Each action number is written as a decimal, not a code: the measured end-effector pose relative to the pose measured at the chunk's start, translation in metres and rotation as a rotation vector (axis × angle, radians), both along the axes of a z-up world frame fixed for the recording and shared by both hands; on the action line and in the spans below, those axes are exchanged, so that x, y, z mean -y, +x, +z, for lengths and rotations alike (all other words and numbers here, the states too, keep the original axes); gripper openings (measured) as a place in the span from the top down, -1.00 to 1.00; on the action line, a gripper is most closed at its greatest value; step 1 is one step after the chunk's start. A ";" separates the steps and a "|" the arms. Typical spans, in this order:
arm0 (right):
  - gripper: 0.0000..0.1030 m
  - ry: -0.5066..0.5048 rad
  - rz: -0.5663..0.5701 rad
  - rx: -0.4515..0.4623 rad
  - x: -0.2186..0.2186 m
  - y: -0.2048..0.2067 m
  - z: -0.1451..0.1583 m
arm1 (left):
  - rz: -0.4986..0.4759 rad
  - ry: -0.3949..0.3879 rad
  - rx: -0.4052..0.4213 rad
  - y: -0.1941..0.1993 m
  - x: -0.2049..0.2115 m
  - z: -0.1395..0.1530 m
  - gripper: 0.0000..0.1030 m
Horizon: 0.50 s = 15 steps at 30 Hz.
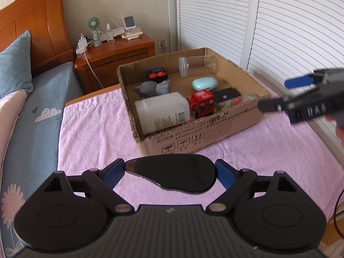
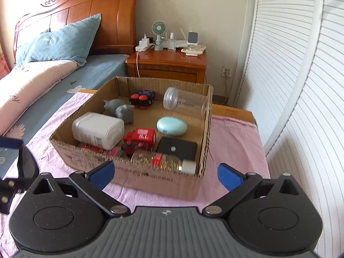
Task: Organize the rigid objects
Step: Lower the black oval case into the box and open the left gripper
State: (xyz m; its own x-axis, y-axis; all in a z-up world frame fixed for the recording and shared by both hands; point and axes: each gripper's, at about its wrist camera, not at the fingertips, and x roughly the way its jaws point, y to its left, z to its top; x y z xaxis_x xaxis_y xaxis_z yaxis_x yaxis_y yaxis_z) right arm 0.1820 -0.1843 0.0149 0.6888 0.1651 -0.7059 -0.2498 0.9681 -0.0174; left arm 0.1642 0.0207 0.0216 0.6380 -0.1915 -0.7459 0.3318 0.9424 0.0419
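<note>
You face a bedside cabinet [image 2: 166,63]: wooden headboard [image 2: 86,15] and blue pillow [image 2: 61,40] left of it, louvred white doors [image 2: 301,86] to its right, beige wall [image 2: 193,6] behind. Daylight.

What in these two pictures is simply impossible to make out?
- Black oval object in the left gripper: its identity, in the left view.
- Red packet: mostly hidden under the white bottle, right view.
- Cardboard box print: blurred.
- Nightstand items: too small.
</note>
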 end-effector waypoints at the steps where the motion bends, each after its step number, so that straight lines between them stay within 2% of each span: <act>1: -1.00 0.000 -0.010 -0.002 0.000 -0.005 0.000 | -0.004 -0.002 0.000 0.003 0.004 0.003 -0.73; 9: -1.00 0.021 -0.034 -0.034 0.003 -0.035 -0.010 | -0.069 -0.002 0.029 0.043 0.044 0.030 -0.73; 15: -1.00 0.046 -0.053 -0.044 0.018 -0.041 -0.015 | -0.091 -0.014 -0.002 0.088 0.077 0.029 -0.73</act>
